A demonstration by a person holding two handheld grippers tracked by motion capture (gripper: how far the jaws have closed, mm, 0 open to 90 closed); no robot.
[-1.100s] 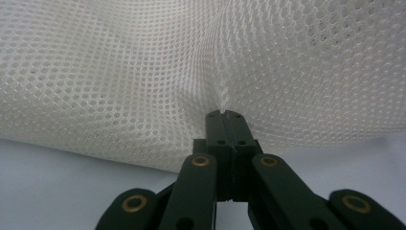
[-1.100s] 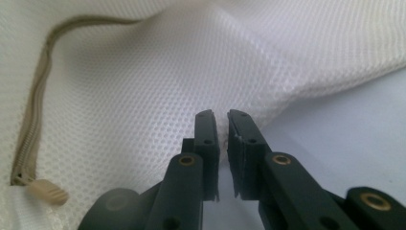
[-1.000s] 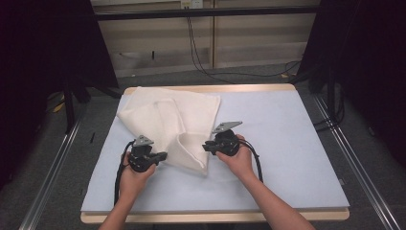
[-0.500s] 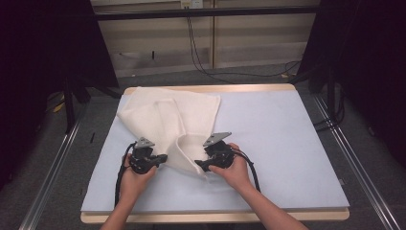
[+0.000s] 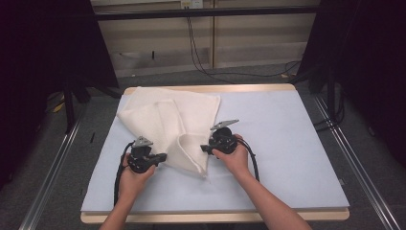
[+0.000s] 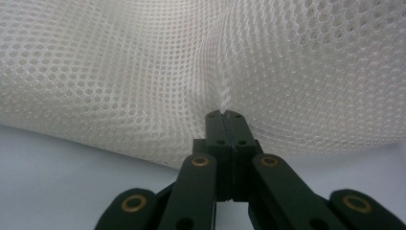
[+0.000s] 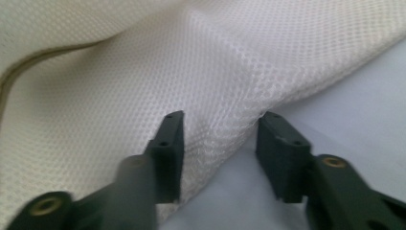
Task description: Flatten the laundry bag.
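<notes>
Table with a pale blue-grey top and a light wooden rim carries the work; it stands on grey carpet, metal rails run along the floor at either side, dark curtains hang to the left and right, and a beige wall panel with a black cable trailing down it closes the far side.

White mesh cloth lies on the left half of the table, its broad part spread toward the far left corner and reaching the far edge. From there it narrows to a folded point aimed at the near edge, so its long axis runs from the far left corner toward the middle of the near edge.

The left gripper, held near the left edge of the cloth, has its jaws pressed together on a pinch of mesh, which puckers up from the tips in the left gripper view.

The right gripper sits at the right edge of the cloth's narrow end. Its jaws have just been closing and stand partly apart, the folded hem of the mesh between them, the pads not visibly pressing it.
</notes>
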